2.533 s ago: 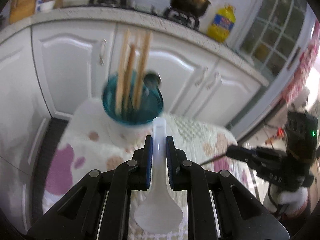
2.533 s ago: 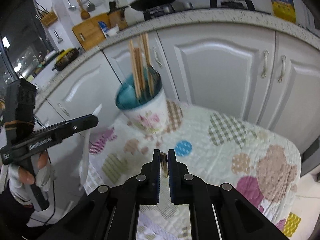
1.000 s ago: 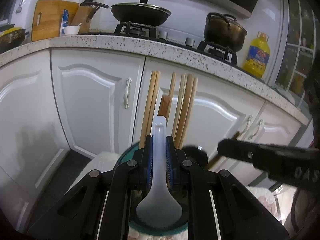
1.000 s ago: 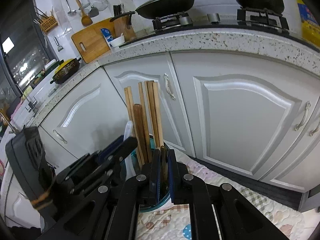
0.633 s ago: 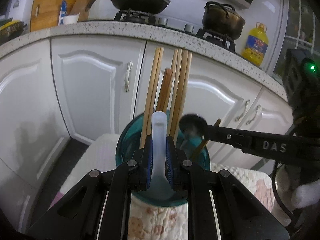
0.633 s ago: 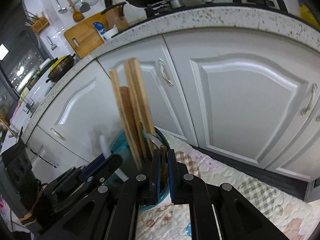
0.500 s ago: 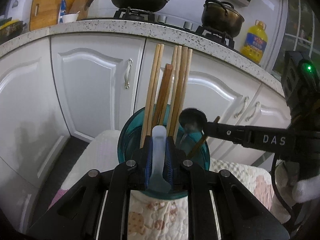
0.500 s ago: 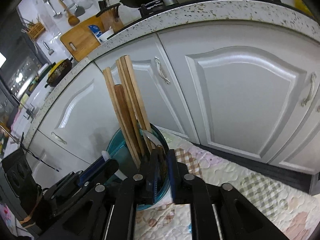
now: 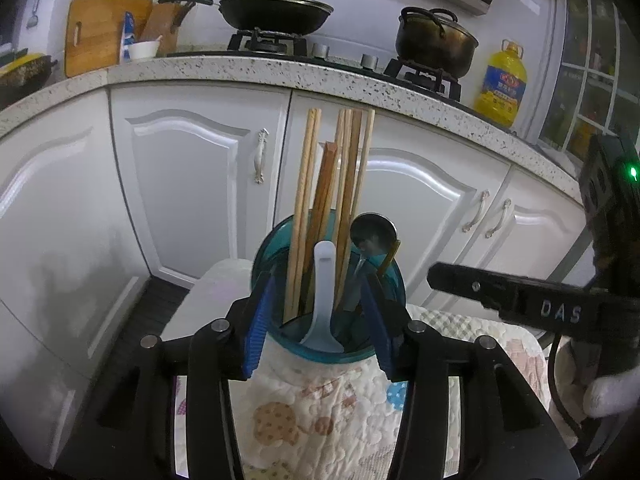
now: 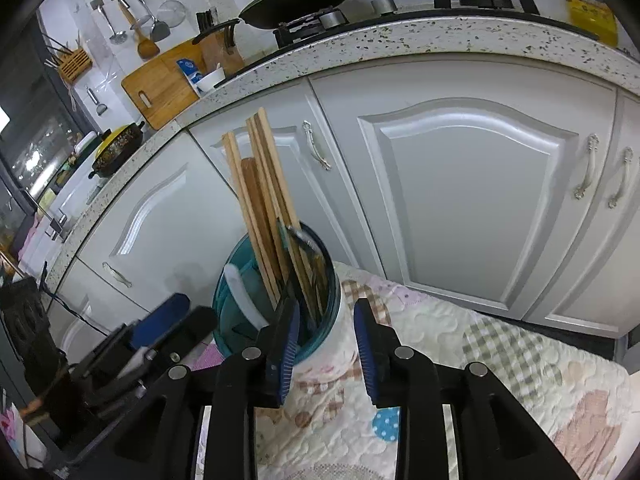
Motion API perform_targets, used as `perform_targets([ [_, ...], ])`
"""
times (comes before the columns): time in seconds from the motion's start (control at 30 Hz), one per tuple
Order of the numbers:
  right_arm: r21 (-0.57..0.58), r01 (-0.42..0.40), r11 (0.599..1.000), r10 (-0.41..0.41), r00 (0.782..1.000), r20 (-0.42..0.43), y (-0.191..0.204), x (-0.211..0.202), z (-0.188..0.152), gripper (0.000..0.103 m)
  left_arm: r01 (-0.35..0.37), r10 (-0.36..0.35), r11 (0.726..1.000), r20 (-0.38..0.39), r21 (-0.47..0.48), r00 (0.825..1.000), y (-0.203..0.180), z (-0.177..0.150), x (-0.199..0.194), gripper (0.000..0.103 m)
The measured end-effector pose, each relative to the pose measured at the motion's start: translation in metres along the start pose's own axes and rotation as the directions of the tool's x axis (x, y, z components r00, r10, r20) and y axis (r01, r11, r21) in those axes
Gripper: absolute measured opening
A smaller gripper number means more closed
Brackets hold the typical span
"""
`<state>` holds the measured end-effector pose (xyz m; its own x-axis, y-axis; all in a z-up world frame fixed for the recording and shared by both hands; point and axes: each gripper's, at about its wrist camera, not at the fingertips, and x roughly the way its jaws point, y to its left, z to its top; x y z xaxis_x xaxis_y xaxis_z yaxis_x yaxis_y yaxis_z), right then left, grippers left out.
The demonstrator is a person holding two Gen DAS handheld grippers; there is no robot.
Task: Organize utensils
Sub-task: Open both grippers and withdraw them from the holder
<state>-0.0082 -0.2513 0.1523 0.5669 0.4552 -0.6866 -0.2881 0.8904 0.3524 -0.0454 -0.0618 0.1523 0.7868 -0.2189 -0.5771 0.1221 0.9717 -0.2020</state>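
Now | teal cup (image 9: 280, 240) on quilted bench (image 9: 320, 408): chopsticks (image 9: 344, 184), white spoon (image 9: 323, 292), metal spoon (image 9: 374, 234) inside | left tongs (image 9: 316, 320), right tongs (image 10: 326, 340): spreading, empty

The right claw (image 10: 326, 344) is seen opening before the teal holder (image 10: 228, 300), in which chopsticks (image 10: 260, 200) and a white spoon (image 10: 242, 292) are stood.

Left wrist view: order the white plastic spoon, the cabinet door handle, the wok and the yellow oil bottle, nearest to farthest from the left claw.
1. white plastic spoon, between the opening jaws of the left claw, in the cup.
2. cabinet door handle, behind, left of centre.
3. wok and yellow oil bottle, both on the counter, too close to call.
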Motion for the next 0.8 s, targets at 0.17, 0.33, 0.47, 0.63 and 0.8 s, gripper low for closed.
perform_targets([
  [0.17, 0.005, 0.023, 1.0, -0.023, 0.999, 0.027, 0.007, -0.012, -0.011, 0.031, -0.035, 0.035, 0.999, 0.011, 0.003, 0.999, 0.004, -0.003, -0.019, 0.045],
  [0.33, 0.007, 0.052, 0.999, -0.053, 0.996, 0.067, 0.016, -0.026, -0.023, 0.036, -0.057, 0.057, 0.998, 0.006, -0.008, 0.998, 0.01, -0.005, -0.034, 0.045],
  [0.47, 0.004, 0.065, 0.998, -0.065, 0.994, 0.086, 0.027, -0.033, -0.031, 0.038, -0.074, 0.074, 0.997, 0.015, 0.006, 0.997, 0.009, -0.008, -0.048, 0.045],
  [0.63, -0.014, 0.083, 0.996, -0.081, 0.99, 0.112, 0.04, -0.044, -0.04, 0.041, -0.099, 0.098, 0.995, 0.03, 0.02, 0.995, 0.009, -0.012, -0.064, 0.045],
  [0.8, -0.017, 0.095, 0.995, -0.092, 0.986, 0.136, 0.051, -0.053, -0.047, 0.041, -0.102, 0.101, 0.995, 0.042, 0.017, 0.994, 0.009, -0.015, -0.078, 0.045],
])
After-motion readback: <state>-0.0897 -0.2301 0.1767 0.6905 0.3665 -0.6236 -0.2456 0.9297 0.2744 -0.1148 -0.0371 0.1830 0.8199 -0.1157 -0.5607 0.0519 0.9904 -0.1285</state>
